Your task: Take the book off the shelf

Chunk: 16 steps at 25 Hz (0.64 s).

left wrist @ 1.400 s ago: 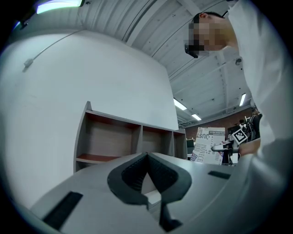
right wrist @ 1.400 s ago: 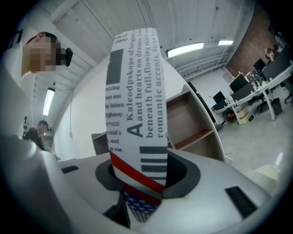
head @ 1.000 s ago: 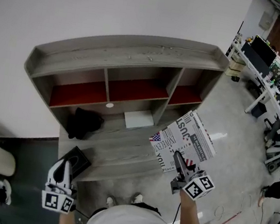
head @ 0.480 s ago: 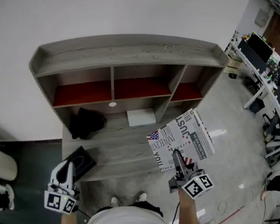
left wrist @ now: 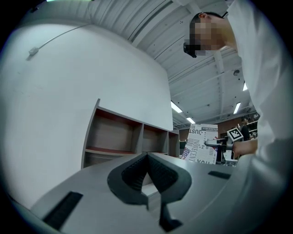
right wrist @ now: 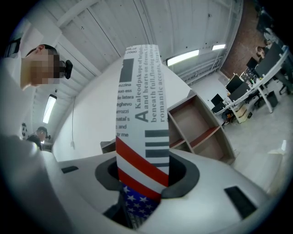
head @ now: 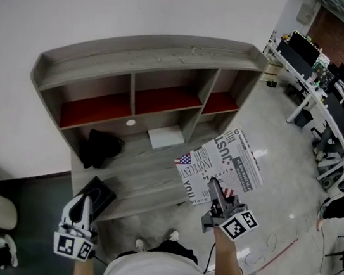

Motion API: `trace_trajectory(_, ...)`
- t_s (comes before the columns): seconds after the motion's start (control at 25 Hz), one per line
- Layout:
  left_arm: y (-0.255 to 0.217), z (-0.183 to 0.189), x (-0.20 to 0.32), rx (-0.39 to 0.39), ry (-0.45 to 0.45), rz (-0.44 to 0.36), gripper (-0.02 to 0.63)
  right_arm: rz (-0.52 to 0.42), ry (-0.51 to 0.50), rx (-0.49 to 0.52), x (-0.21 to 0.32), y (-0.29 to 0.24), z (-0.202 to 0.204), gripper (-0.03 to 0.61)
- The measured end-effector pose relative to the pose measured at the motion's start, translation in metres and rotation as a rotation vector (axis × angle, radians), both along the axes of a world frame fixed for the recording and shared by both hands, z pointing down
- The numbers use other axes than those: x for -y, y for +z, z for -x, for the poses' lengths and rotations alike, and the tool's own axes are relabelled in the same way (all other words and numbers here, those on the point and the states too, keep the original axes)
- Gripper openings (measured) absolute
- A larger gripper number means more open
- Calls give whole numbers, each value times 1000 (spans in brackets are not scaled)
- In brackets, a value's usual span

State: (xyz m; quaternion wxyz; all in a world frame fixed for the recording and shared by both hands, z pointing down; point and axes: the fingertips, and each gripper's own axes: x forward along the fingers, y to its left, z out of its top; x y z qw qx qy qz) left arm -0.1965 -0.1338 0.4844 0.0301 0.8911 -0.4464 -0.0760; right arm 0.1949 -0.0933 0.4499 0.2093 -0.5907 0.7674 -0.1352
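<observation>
Grey wood is making up the shelf unit [head: 153, 51] with red-floored compartments, which is standing against the white wall in front of me. I am clamping my right gripper [head: 213, 184] on the lower end of the newsprint-covered book [head: 222, 163], with its stars-and-stripes corner sitting between the jaws. The book is hanging in the air, off the shelf, by the front right corner of the lower ledge. My left gripper [head: 83, 202] is hovering with its jaws together and nothing between them, near a flat black object [head: 101, 192] at the ledge's front left corner. A black bundle [head: 100, 147] and a white sheet [head: 165, 137] are lying further back.
</observation>
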Motion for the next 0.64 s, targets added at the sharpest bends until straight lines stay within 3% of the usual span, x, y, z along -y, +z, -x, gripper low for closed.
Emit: trace_trajectory(0.64,8,-7,9,-18,63,4,15,8,19,-7,-9,1,14,172)
